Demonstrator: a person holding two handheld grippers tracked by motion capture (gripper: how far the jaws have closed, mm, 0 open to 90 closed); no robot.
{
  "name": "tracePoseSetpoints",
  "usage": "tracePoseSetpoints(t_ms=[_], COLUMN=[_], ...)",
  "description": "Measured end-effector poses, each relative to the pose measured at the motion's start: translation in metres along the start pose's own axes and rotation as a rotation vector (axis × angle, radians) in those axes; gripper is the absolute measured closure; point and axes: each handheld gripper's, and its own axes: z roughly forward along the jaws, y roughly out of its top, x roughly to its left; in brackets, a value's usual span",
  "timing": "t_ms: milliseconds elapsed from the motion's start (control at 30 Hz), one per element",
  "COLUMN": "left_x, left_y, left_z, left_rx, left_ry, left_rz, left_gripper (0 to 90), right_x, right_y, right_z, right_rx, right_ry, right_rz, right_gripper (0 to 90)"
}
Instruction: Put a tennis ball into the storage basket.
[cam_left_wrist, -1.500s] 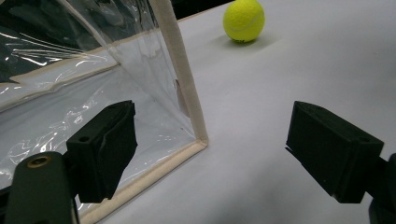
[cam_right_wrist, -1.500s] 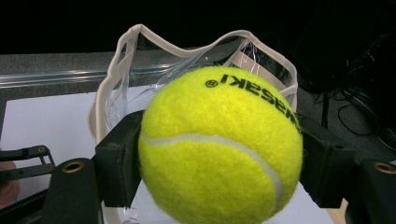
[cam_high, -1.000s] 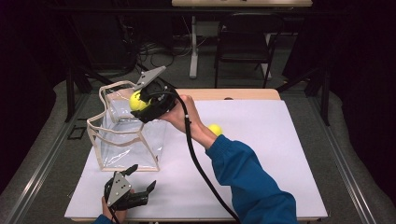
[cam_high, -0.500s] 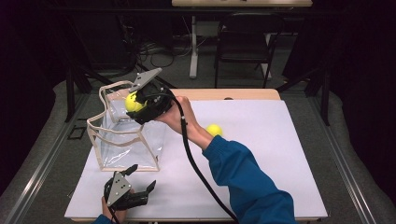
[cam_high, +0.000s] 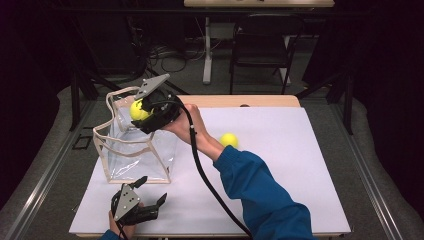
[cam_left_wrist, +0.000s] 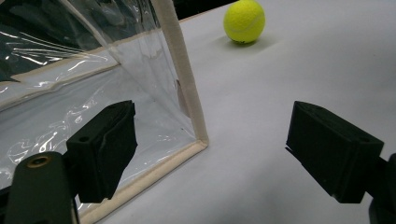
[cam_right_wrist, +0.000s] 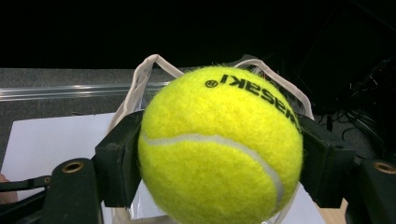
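Note:
A clear plastic bag (cam_high: 131, 150) with cream edging and handles stands open on the left of the white table (cam_high: 280, 150). My right gripper (cam_high: 140, 111) is shut on a yellow tennis ball (cam_high: 138, 110), held over the bag's open top. In the right gripper view the ball (cam_right_wrist: 219, 149) sits squeezed between both jaws, with the bag's handles (cam_right_wrist: 149, 70) behind it. A second tennis ball (cam_high: 229, 140) lies on the table right of the forearm. My left gripper (cam_high: 150, 195) rests open near the front edge, by the bag's corner (cam_left_wrist: 198, 137), and the loose ball (cam_left_wrist: 244, 21) lies beyond it.
A wooden strip (cam_high: 240, 101) runs along the table's far edge. Dark chairs and table legs (cam_high: 260, 55) stand behind on the grey floor. A black cable (cam_high: 205, 175) trails from the right gripper across the table toward the front edge.
The right gripper with its ball has shifted slightly left over the bag's opening. The left gripper has stayed in place.

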Motion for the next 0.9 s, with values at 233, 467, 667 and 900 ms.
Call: tracePoseSetpoints(t_ms=[233,467,667,900], left_x=[0.0,0.0,0.0,0.0], left_y=[0.0,0.0,0.0,0.0], left_z=[0.0,0.0,0.0,0.0], left_rx=[-0.001,0.001,0.0,0.0], left_ry=[-0.001,-0.003,-0.003,-0.004], left_rz=[0.001,0.001,0.001,0.001], left_gripper=[16.0,16.0,16.0,16.0], right_x=[0.002,0.003,0.005,0.006], right_y=[0.0,-0.002,-0.003,-0.005], right_z=[0.005,0.009,0.013,0.018], right_rx=[0.003,0.004,0.01,0.024], right_ry=[0.011,0.021,0.029,0.041], right_rz=[0.002,0.005,0.009,0.014], right_gripper=[26.0,26.0,26.0,25.9])
